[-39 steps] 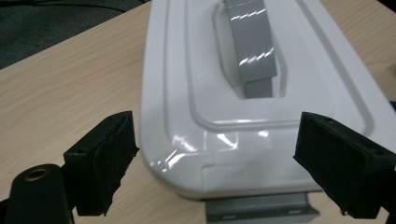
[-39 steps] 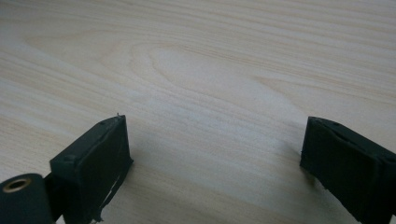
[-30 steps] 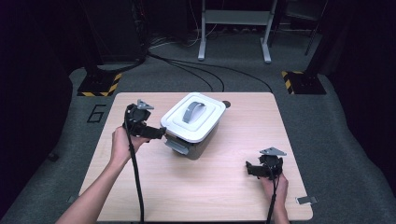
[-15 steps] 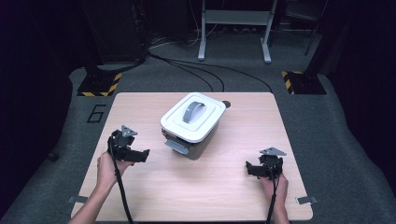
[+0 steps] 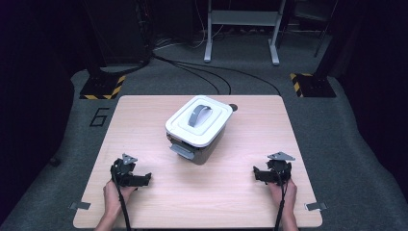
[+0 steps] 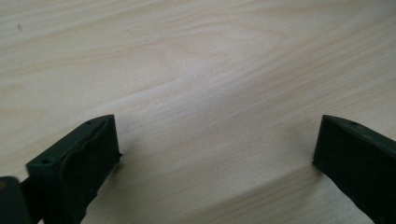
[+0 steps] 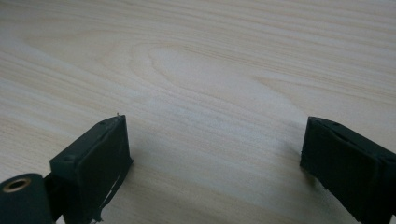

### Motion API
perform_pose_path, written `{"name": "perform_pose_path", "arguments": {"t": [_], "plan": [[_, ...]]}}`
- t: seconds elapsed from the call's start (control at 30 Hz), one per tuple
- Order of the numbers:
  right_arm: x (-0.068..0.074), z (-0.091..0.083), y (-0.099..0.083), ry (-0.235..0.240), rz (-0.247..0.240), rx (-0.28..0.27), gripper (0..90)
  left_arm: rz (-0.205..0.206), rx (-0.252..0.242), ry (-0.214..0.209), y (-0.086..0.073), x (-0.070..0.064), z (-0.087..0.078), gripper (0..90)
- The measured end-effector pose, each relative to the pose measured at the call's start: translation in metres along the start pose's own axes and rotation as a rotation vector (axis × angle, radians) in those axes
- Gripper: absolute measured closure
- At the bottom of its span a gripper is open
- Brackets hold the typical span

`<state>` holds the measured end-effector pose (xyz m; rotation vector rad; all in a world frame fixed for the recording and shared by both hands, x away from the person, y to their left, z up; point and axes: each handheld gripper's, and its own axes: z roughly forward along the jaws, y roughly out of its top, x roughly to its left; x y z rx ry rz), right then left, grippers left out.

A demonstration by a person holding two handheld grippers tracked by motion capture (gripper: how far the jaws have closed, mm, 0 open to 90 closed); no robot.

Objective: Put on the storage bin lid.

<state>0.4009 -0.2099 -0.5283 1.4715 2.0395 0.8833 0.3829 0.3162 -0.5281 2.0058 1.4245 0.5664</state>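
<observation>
A grey box with a white lid and a grey handle [image 5: 198, 126] stands in the middle of the wooden table [image 5: 144, 120], a latch sticking out at its near side. My left gripper [image 5: 144, 179] rests near the table's front left, well clear of the box, pointing right. My right gripper [image 5: 257, 174] rests near the front right, pointing left. In the left gripper view the jaws of my left gripper [image 6: 215, 154] stand wide apart over bare wood. The right gripper view shows my right gripper [image 7: 215, 158] open the same way, with nothing between the jaws.
A small dark round thing [image 5: 233, 107] lies just behind the box. Past the table's far edge are floor cables [image 5: 202, 72], metal stand legs [image 5: 240, 33] and yellow-black striped floor plates [image 5: 101, 89]. The front edge of the table lies close to both hands.
My left gripper has pulled back from the box's left side toward the front left of the table and now rests there. The right gripper has stayed in place.
</observation>
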Motion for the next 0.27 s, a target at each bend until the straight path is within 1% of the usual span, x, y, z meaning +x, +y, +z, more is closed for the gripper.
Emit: {"name": "perform_pose_path", "arguments": {"t": [0.03,0.07,0.13,0.27], "plan": [[0.0001,0.0,0.0,0.001,0.0,-0.001,7.0,-0.004,-0.016,-0.001,-0.0018,0.0005,-0.0002,0.0],[0.0002,0.0,0.0,0.001,0.001,0.0,7.0,-0.007,-0.047,0.006,-0.0052,0.0001,0.0,0.0],[0.0002,0.0001,-0.0001,0.001,0.002,-0.002,7.0,-0.013,-0.042,0.008,-0.0063,-0.0007,-0.0014,0.0],[0.0003,0.0001,-0.0001,0.0,0.002,-0.001,6.9,-0.012,-0.042,0.006,-0.0065,-0.0006,-0.0014,0.0]]}}
